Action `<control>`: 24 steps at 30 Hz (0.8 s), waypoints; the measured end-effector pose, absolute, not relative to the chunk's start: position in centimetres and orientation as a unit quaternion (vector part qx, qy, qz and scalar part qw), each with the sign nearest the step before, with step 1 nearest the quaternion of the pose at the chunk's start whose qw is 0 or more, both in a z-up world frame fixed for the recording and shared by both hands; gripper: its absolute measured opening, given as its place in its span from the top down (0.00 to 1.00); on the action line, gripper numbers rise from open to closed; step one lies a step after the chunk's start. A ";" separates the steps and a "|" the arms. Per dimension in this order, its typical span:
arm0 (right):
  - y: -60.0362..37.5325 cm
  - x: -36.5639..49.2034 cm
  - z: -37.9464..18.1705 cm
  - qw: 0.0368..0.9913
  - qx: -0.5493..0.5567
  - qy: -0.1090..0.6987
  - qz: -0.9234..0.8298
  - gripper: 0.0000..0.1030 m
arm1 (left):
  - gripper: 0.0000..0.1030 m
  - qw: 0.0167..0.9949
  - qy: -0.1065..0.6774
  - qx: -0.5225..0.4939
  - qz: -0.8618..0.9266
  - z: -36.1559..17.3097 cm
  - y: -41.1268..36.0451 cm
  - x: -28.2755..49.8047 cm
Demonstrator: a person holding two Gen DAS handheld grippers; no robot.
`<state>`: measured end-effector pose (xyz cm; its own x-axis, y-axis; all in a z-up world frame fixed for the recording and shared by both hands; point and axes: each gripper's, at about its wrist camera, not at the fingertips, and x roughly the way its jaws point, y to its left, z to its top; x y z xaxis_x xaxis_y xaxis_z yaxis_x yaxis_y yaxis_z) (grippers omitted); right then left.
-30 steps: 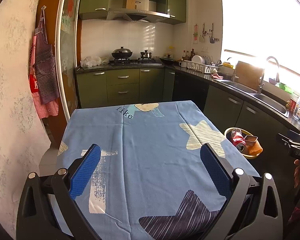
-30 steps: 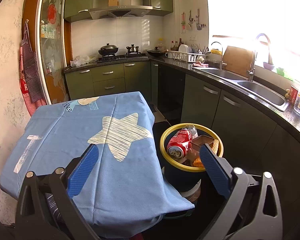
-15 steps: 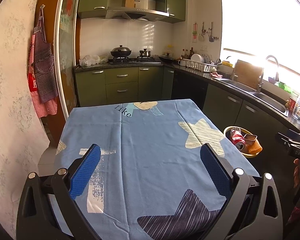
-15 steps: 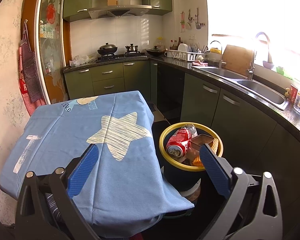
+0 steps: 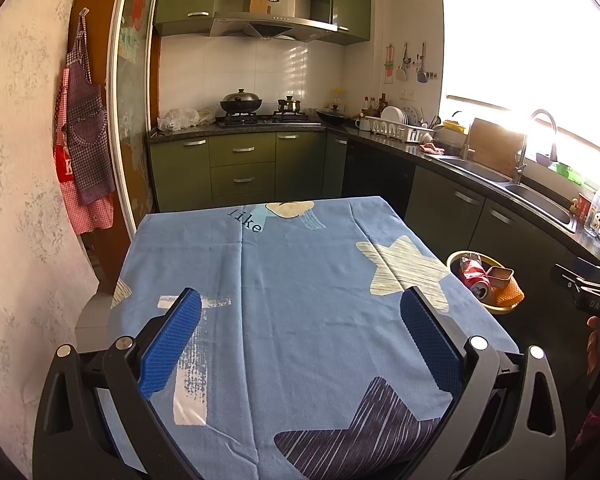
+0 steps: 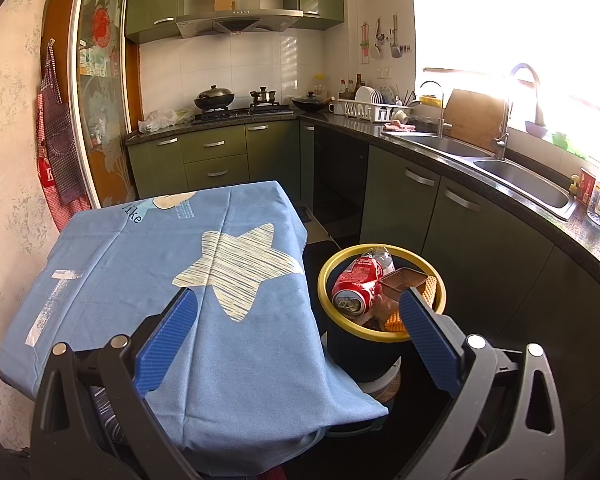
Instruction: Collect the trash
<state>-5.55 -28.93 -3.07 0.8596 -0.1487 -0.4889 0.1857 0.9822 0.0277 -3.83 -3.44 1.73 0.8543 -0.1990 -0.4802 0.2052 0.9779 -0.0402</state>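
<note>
**Both jaws released; trash sits in the yellow-rimmed bin**

The left gripper [image 5: 300, 344] hangs above the cloth-covered surface [image 5: 300, 280] with its jaws spread wide and nothing between them. Ahead of them lies only the blue tablecloth with its star prints. Off beyond the right-hand jaw, past the edge of the surface, stands the trash bin [image 5: 456, 258], and the right gripper's body shows at the far right edge of that view.

The right gripper [image 6: 298, 330] also has its jaws released, holding nothing. Its left-hand jaw is over the corner of the tablecloth [image 6: 140, 248]; its right-hand jaw overlaps the near rim of the trash bin [image 6: 328, 264]. Inside the bin, just ahead of that jaw, lie a crushed red soda can [image 6: 358, 286], a brown plastic tray [image 6: 404, 280], and an orange waffle-textured piece [image 6: 430, 290] against the rim. The bin stands on the floor just beside the draped edge of the surface.
</note>
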 end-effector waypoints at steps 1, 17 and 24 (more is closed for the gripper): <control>-28.9 -5.6 -3.1 0.963 0.037 0.251 -0.087 0.07 | 0.05 0.963 0.249 0.006 -0.105 1.7 -3.4 -3.8; -29.0 -5.5 -3.2 0.963 0.037 0.251 -0.087 0.07 | 0.05 0.962 0.250 0.007 -0.107 1.4 -3.5 -3.8; -29.0 -5.5 -3.2 0.963 0.037 0.251 -0.087 0.07 | 0.05 0.962 0.250 0.007 -0.107 1.4 -3.5 -3.8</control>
<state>-5.52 -28.97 -3.16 0.8584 -0.1497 -0.4907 0.1869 0.9820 0.0274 -3.84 -3.48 1.42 0.8522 -0.2016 -0.4829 0.2087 0.9772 -0.0397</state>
